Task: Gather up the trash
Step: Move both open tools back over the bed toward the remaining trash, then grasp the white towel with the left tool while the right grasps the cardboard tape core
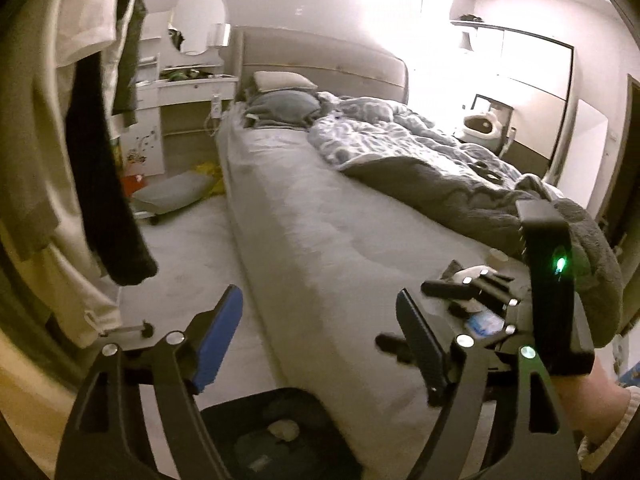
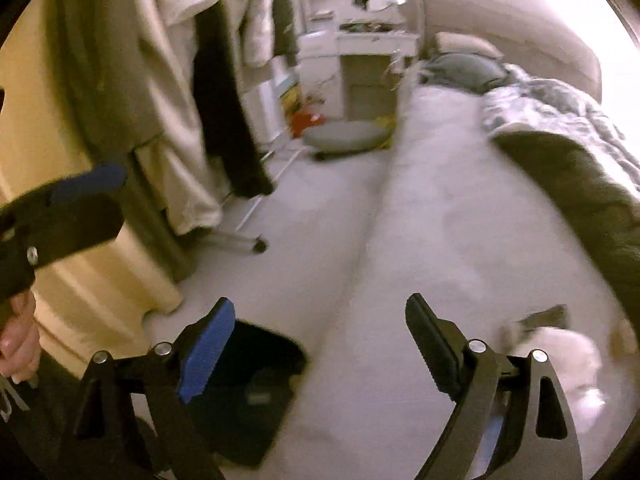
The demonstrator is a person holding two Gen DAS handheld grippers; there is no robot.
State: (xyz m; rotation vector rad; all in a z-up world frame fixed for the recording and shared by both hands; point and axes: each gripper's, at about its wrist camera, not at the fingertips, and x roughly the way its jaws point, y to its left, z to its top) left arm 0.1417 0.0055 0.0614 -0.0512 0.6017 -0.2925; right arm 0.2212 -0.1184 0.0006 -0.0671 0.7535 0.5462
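My left gripper point(image 1: 320, 320) stands open low in the left wrist view, with nothing between its blue pad and its black pad. Below it on the floor sits a black bin point(image 1: 320, 408) holding a crumpled pale scrap point(image 1: 284, 428). On the bed's near corner lie white crumpled trash point(image 1: 476, 272) and a blue-white wrapper point(image 1: 486, 324). The body of my right gripper, with a green light point(image 1: 556, 280), hovers there. In the blurred right wrist view my right gripper point(image 2: 320, 332) is open and empty over the mattress edge. The bin point(image 2: 256, 392) is lower left and a white blurred lump point(image 2: 560, 356) at right.
The bed point(image 1: 320, 208) with a grey duvet point(image 1: 460, 184) fills the middle and right. Clothes hang on a rack point(image 1: 80, 128) at left, its wheeled foot point(image 2: 256, 245) on the floor. A grey cushion point(image 1: 172, 192) and a white dressing table point(image 1: 188, 84) stand at the far end.
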